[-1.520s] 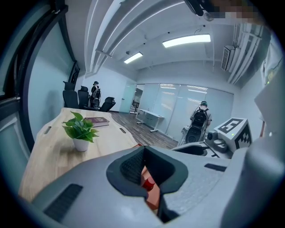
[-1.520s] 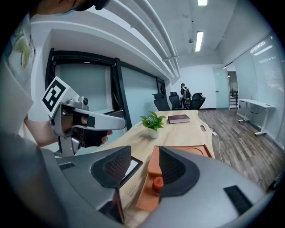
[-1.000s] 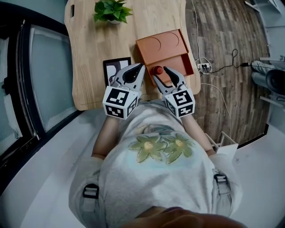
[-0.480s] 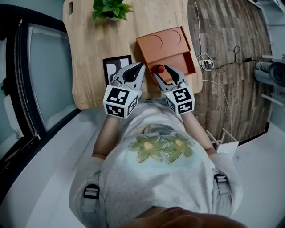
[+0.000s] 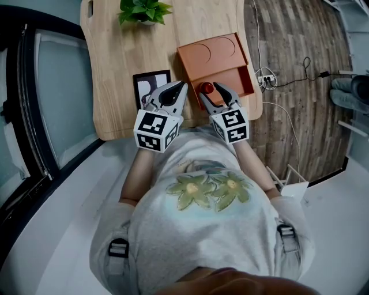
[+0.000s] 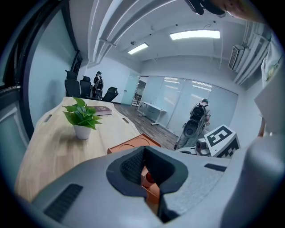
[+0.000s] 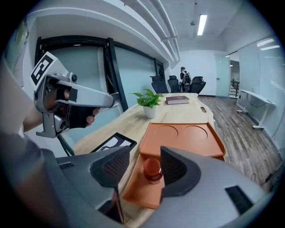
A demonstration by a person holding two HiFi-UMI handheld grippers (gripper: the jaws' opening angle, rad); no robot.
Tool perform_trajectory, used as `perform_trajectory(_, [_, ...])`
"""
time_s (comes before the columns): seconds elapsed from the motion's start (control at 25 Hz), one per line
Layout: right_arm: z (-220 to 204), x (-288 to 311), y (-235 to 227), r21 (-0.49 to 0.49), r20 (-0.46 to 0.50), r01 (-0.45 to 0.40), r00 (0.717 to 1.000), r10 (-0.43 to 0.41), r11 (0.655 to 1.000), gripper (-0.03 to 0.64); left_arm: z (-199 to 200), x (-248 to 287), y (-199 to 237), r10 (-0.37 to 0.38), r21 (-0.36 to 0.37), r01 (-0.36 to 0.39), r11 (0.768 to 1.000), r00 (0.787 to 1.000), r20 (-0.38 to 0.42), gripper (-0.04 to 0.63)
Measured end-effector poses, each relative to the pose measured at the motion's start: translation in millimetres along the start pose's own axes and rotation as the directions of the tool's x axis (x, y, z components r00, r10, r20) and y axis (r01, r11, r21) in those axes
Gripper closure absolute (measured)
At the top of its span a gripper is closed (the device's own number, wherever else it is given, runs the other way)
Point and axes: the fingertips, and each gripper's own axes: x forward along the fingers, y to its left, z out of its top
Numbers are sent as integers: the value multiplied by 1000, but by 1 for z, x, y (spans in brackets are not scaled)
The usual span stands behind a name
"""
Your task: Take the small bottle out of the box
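The small bottle [image 5: 206, 88] with a red cap stands upright in the low front part of the orange box [image 5: 210, 55] on the wooden table. My right gripper [image 5: 211, 93] is open, one jaw on each side of the bottle [image 7: 152, 168]. The right pad is close to it and there is a gap on the left. In the right gripper view the box [image 7: 182, 138] shows two round recesses at the back. My left gripper [image 5: 176, 92] hovers left of the box, shut and empty. Through its jaw hollow the left gripper view shows the bottle [image 6: 149, 177].
A black-framed picture [image 5: 151, 86] lies flat left of the box, partly under my left gripper. A potted plant [image 5: 144, 11] stands farther back on the table, with a book [image 7: 178, 99] beyond it. The table's near edge [image 5: 115, 137] runs just under the grippers. Cables [image 5: 271, 86] lie on the floor at the right.
My right gripper has edged forward a little, so its jaws reach further round the bottle. The left gripper has stayed put.
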Motion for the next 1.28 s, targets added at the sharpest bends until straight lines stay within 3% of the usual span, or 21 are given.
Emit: perform_trajectory(1.28, [-33,25,-10,-25,-113,29,993,-31,999,414,-6,-3,5,6,-15,-7,1000,1000,-9,588])
